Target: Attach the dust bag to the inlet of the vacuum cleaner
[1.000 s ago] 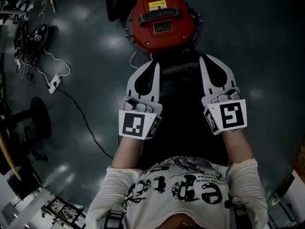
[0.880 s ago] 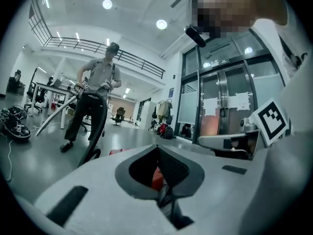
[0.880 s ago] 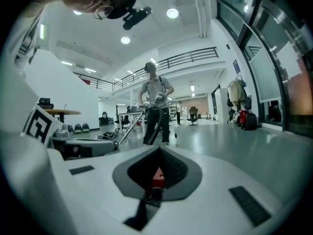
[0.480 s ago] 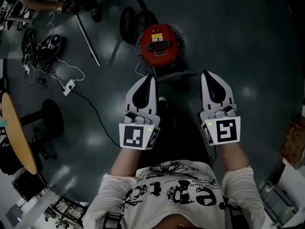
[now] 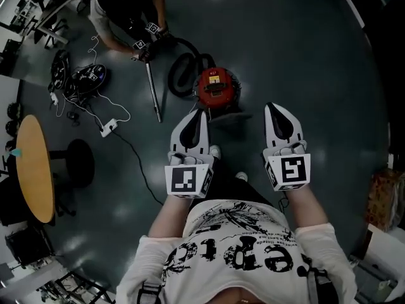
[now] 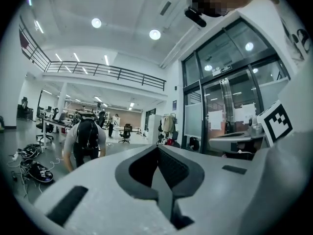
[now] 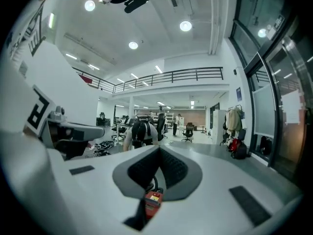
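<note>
The red canister vacuum cleaner (image 5: 215,87) stands on the dark floor far below, with its black hose (image 5: 183,68) curled at its left. No dust bag shows in any view. My left gripper (image 5: 197,111) and my right gripper (image 5: 272,105) are held side by side in the air, pointing level, well above the vacuum cleaner. In the left gripper view, the left gripper (image 6: 157,148) is shut, with nothing between its pads. The right gripper (image 7: 159,148) looks the same in its own view, tips together and empty. A bit of the vacuum cleaner (image 7: 152,202) shows through the gap below those tips.
Another person (image 5: 126,11) bends over at the far left, holding a wand (image 5: 152,87) near the hose. A round wooden table (image 5: 31,170), a black stool (image 5: 76,163), a power strip with cable (image 5: 109,127) and a dark machine (image 5: 88,78) lie left.
Both grippers and the head camera have risen high above the floor, so the vacuum cleaner looks much smaller and farther away. The other person and more of the room have come into view.
</note>
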The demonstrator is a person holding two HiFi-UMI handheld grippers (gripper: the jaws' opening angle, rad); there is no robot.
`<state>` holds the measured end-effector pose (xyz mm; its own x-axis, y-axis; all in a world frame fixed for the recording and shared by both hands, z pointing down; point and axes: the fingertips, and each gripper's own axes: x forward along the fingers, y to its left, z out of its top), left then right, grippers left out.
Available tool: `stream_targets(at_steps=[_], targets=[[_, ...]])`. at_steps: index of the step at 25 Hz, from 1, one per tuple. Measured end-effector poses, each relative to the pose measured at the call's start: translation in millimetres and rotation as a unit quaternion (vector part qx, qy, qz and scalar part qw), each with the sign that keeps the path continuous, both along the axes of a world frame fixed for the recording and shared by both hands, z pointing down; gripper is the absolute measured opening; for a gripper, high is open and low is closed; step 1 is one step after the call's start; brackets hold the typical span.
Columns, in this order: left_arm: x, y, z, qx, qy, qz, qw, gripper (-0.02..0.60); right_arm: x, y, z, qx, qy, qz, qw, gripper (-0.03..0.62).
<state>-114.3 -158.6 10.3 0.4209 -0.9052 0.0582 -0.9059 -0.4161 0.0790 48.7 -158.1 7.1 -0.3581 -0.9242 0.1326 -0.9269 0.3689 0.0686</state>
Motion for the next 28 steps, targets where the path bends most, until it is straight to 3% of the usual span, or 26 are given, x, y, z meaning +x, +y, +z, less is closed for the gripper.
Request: stream_targets(at_steps=[4,15,20,24,28], targets=[[4,32,-9,-0.001,-0.011,-0.016,0.9998,0.003,3,30,-13,0.005,-0.015,-0.031,0.999,0.0],[19,69,-8,-0.002,-0.015,-0.045,0.9988,0.005,21,78,-9,0.012,0.015,-0.046,0.999,0.0],[25,68,-6,-0.019,0.019,-0.033,0.9991,0.004,25,75,-8,0.026,0.028,-0.045,0.998,0.0],[24,67,-15,0.007,-0.024,-0.042,0.9988,0.003,22,76,-9,0.031,0.039,-0.05,0.998,0.0],[25,68,-12,0.004,-0.026,-0.038,0.9989,0.005,18,78,-5,0.025,0.038,-0.055,0.997,0.001]])
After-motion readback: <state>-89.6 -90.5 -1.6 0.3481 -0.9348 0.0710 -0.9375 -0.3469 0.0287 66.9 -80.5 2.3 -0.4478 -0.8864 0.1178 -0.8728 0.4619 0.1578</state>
